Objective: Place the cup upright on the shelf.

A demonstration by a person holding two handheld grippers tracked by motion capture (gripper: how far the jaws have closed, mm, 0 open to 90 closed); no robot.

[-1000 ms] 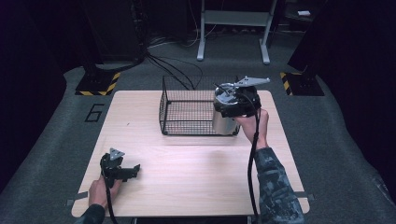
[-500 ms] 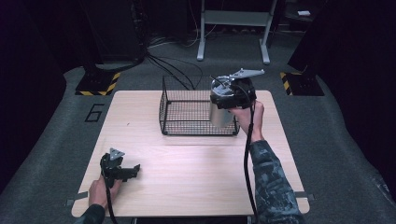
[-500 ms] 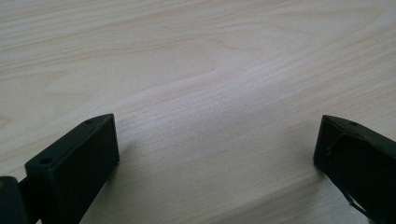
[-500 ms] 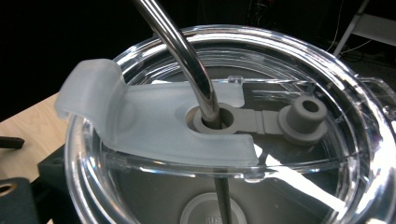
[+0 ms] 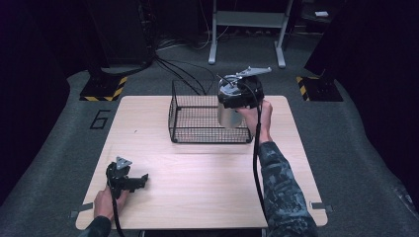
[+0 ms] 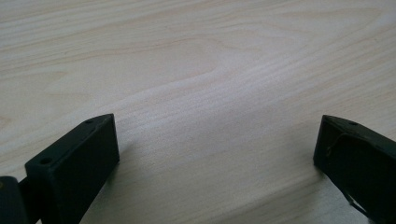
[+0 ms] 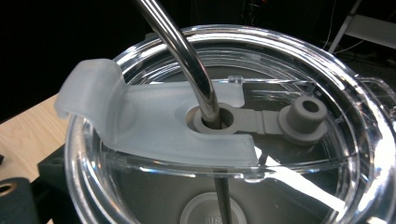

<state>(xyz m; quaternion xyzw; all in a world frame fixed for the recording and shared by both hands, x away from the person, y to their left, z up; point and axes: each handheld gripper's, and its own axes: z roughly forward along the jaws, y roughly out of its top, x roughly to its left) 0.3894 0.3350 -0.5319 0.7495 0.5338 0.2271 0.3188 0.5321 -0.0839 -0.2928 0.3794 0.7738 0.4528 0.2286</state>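
Right gripper [image 5: 240, 98] clamps steel tumbler [image 5: 228, 114], smooth cylinder, clear plastic lid [image 7: 224, 126], bent metal straw [image 7: 187, 51]; axis upright between jaws, above wire basket [image 5: 197, 118]. Left gripper [image 5: 133, 181] wide open, empty, on woodgrain table [image 5: 207, 182].

Light wooden bench [image 5: 207, 182], grain showing; a black wire basket [image 5: 197, 121] sits at its far middle, the left hand-held gripper [image 5: 143, 178] rests near-left.

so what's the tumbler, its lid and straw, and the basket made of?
Tumbler: looks like brushed steel, dull silver sheen.
Lid: clear plastic, see-through, with a frosted flap.
Straw: polished metal, mirror glints.
Basket: black wire mesh, probably coated.
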